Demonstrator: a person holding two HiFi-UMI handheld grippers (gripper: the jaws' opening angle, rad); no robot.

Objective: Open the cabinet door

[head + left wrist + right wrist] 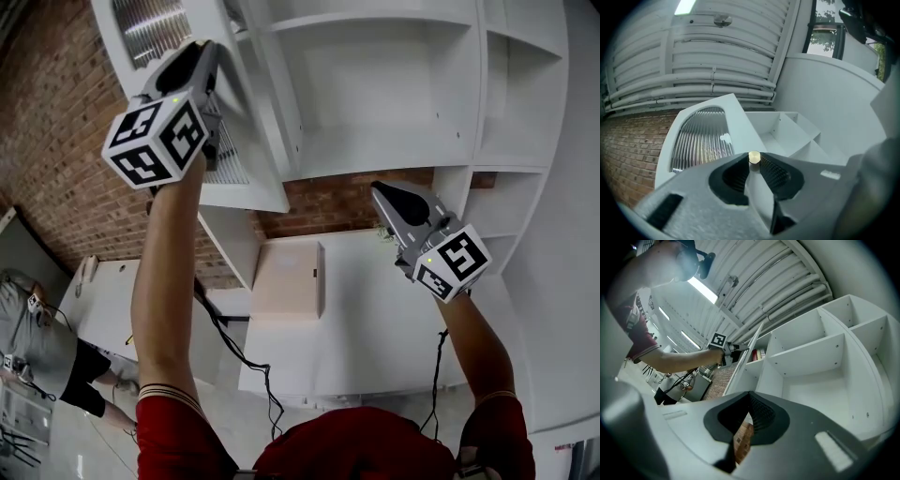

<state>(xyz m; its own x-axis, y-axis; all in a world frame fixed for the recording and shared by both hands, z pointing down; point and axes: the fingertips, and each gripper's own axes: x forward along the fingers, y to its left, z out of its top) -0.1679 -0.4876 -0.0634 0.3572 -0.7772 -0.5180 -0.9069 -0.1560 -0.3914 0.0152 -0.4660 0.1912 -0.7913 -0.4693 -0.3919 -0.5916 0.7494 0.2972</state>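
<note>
Cabinet door (258,173) — white frame round a ribbed glass panel (701,140), standing swung well out from the white cabinet (375,103) at its left side, so the bare shelves (370,19) are open to the room.

Brass knob (754,157): small, round, on the door's free edge, pinched between the ribbed pads of the left gripper (208,58). The jaws sit narrow and closed on it, tips either side of the knob.

Left gripper, further: raised high and angled upward at the door, marker cube (157,141) towards the person, bare forearm (169,281) stretched below it.

Right gripper (750,395): lower and to the right, in front of the cabinet's underside, well apart from the door. Its jaws are together at the tips with nothing between them, and only brick shows through the slit beneath. Its own marker cube (457,262) faces the person.

Surroundings: red brick wall (66,141) behind and left of the cabinet; white counter (375,328) below, a pale beige box (289,279) lying on it; black cables (234,347) trailing down from the grippers; red sleeves (173,441) at the person's shoulders; a second person (42,352) at the lower left of the head view — standing on the floor, away from the cabinet
</note>
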